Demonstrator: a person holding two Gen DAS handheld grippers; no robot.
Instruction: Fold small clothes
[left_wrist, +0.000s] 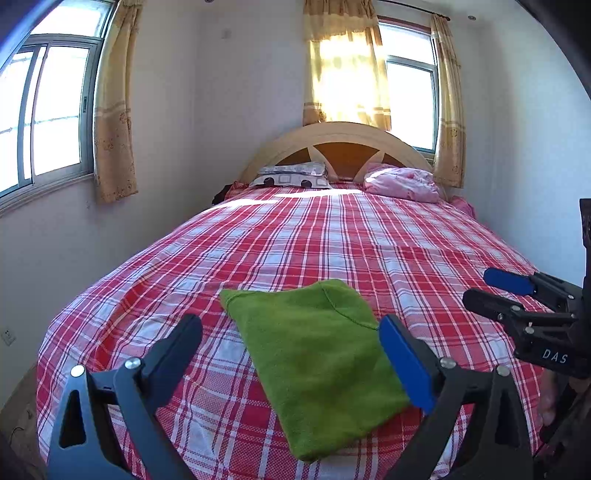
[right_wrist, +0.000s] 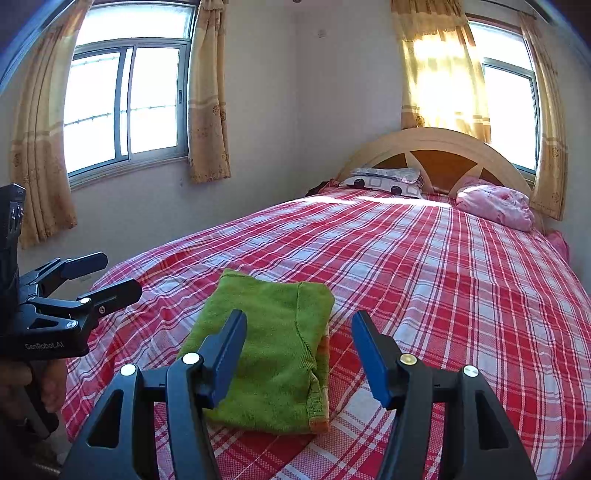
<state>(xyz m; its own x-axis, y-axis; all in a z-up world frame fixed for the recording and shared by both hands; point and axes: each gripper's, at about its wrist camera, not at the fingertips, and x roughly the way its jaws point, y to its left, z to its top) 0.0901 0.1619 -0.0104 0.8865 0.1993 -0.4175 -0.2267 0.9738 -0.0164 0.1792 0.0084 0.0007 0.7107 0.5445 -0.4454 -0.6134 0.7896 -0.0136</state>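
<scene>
Garment (left_wrist: 317, 365), green and folded into a soft, light pad, is lying near the foot of the bed (left_wrist: 332, 236) while the left gripper (left_wrist: 291, 354) and right gripper (right_wrist: 299, 358) are hovering spread and empty above it, edges offering the likeliest hold.

One folded green garment (left_wrist: 317, 365) ahead of the two grippers: left gripper (left_wrist: 291, 350), right gripper (right_wrist: 299, 354). One bed in red plaid sheet (left_wrist: 332, 240). Beyond, farther off: one headboard (left_wrist: 332, 136), one patterned pillow (left_wrist: 291, 176), one pink bundle (left_wrist: 402, 182), two windows, left window (left_wrist: 44, 114) and far window (left_wrist: 410, 99).
</scene>
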